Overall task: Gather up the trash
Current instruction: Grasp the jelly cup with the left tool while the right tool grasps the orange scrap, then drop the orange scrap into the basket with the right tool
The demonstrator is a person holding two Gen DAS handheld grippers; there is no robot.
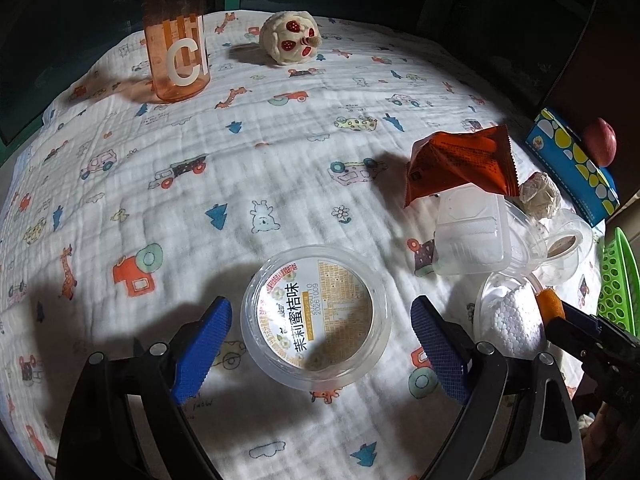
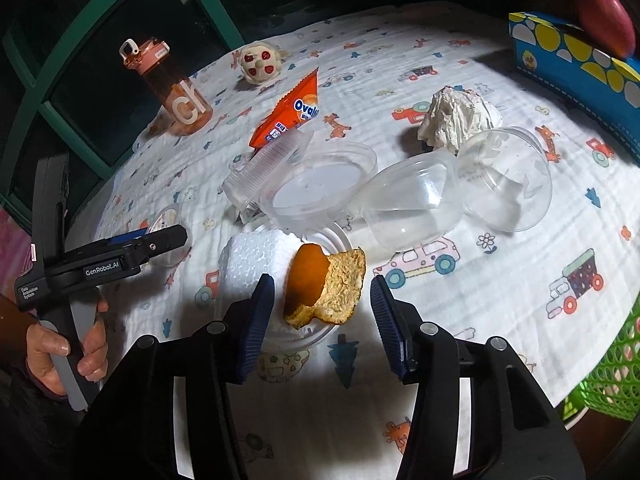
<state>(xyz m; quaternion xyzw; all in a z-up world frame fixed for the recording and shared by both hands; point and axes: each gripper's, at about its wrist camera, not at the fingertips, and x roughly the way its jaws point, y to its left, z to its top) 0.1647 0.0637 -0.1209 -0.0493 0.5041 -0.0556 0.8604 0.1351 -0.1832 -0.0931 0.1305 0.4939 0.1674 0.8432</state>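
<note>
In the left wrist view my left gripper [image 1: 322,312] is open, its blue pads either side of a round clear cup [image 1: 316,316] with a printed lid, not touching it. My right gripper [image 2: 322,300] is open around a piece of orange peel [image 2: 324,288] that lies on a clear plastic lid [image 2: 316,336]; small gaps show at both pads. Beside the peel sits a white foam block [image 2: 256,256]. An orange snack wrapper [image 2: 292,112], a crumpled paper ball [image 2: 456,116] and several clear plastic containers [image 2: 320,184] lie beyond.
A patterned cloth [image 1: 200,200] covers the table. At the back stand an orange bottle [image 1: 176,40] and a plush toy [image 1: 290,38]. A blue box [image 2: 580,68] with a red apple [image 2: 606,18] is at the right. A green basket [image 2: 616,368] hangs off the right edge.
</note>
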